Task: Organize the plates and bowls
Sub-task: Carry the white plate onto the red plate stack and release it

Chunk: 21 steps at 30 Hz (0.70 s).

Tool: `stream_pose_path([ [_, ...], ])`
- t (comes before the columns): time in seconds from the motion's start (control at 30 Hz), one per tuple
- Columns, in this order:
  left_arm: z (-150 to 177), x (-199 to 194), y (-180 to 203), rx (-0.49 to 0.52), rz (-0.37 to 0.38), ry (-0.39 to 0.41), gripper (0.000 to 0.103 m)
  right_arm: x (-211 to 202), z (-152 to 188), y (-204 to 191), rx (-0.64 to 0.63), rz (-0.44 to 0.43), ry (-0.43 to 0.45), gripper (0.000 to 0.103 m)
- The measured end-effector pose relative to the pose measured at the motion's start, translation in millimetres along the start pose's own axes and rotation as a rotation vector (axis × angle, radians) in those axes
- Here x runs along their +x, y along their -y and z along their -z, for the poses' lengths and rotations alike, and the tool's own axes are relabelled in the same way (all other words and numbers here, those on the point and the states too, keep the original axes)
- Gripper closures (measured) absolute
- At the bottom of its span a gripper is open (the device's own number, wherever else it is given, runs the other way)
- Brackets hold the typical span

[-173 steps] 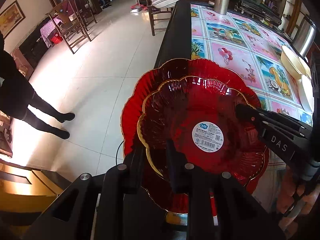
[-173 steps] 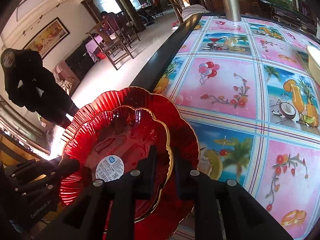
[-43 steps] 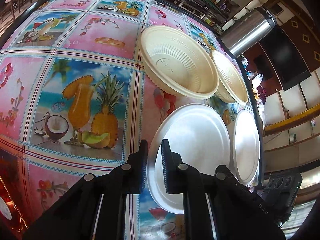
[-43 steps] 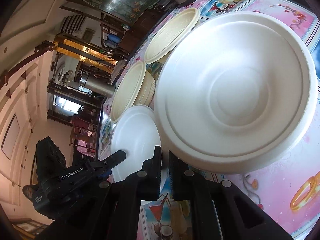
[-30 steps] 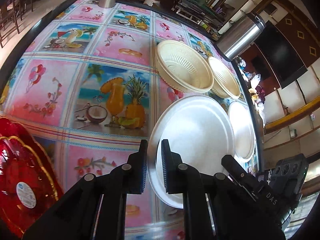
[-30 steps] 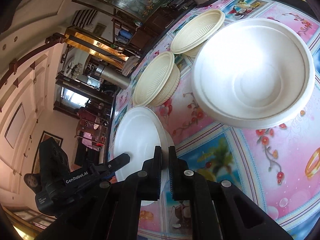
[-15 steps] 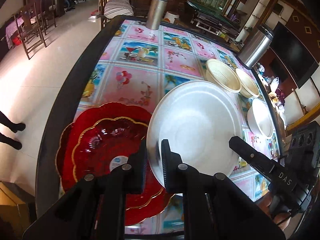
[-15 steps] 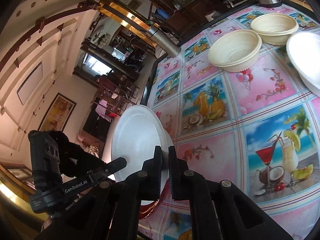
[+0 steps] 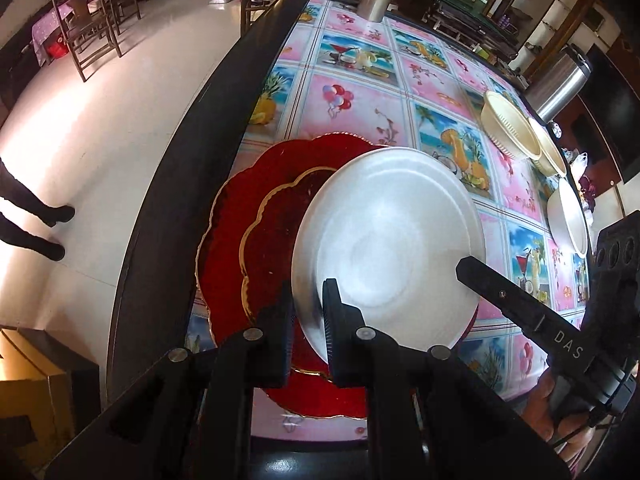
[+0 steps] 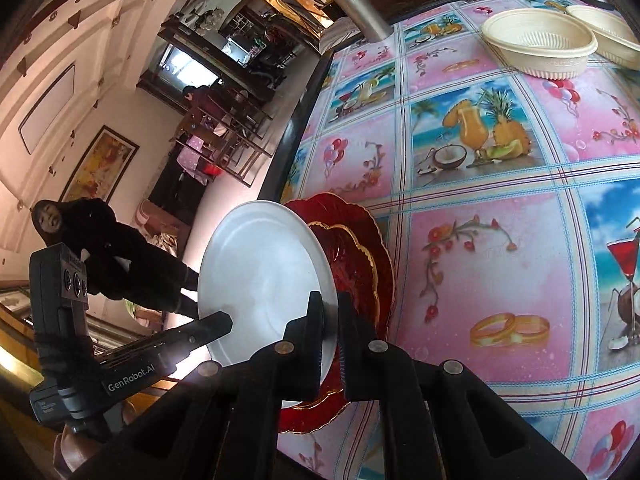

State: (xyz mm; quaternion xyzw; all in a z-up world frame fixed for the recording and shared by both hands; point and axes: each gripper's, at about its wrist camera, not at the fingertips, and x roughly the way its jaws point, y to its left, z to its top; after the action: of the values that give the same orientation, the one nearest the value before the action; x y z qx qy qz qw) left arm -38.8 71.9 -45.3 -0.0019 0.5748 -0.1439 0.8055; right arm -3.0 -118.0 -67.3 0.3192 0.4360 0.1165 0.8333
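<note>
The white plate (image 9: pixel 388 248) hangs over the two stacked red plates (image 9: pixel 256 240) at the near edge of the table (image 9: pixel 360 76), pinched at opposite sides of its rim: my left gripper (image 9: pixel 308 320) is clamped on the near rim and my right gripper (image 10: pixel 328 320) is nearly closed on the other side, each holding nothing but that rim. I judge the job now is to set it down centred on the red stack, so I should level it first, lower both hands together and let go only once it rests flat, since the red plates look like glass and sit close to the table's edge. Farther off, two cream bowls (image 9: pixel 508 132) and another white dish (image 9: pixel 568 220) wait by a steel flask (image 9: pixel 560 80), well apart from my path. A person (image 10: pixel 100 248) stands on the floor beyond the table.
</note>
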Motion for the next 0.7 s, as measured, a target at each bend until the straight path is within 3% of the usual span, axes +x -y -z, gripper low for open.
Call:
stream_pose_path([
  [0.33, 8.0, 12.3, -5.9, 0.034, -0.036, -0.030, 0.089, 23.8, 7.4, -1.3, -0.004, 0.053, -0.053, 0.096],
  [0.43, 8.4, 11.4, -5.0, 0.056, -0.069, -0.026, 0.080, 23.4, 7.6, -3.9, -0.017, 0.062, -0.048, 0.096],
  [0.5, 9.1, 10.7, -5.2, 0.071, -0.099, -0.028, 0.065, 23.9, 6.8, -4.8, -0.022, 0.072, -0.048, 0.096],
  [0.7, 11.3, -8.0, -11.5, 0.071, -0.109, 0.007, 0.060, 26.7, 2.9, -3.5, -0.022, 0.081, -0.048, 0.095],
])
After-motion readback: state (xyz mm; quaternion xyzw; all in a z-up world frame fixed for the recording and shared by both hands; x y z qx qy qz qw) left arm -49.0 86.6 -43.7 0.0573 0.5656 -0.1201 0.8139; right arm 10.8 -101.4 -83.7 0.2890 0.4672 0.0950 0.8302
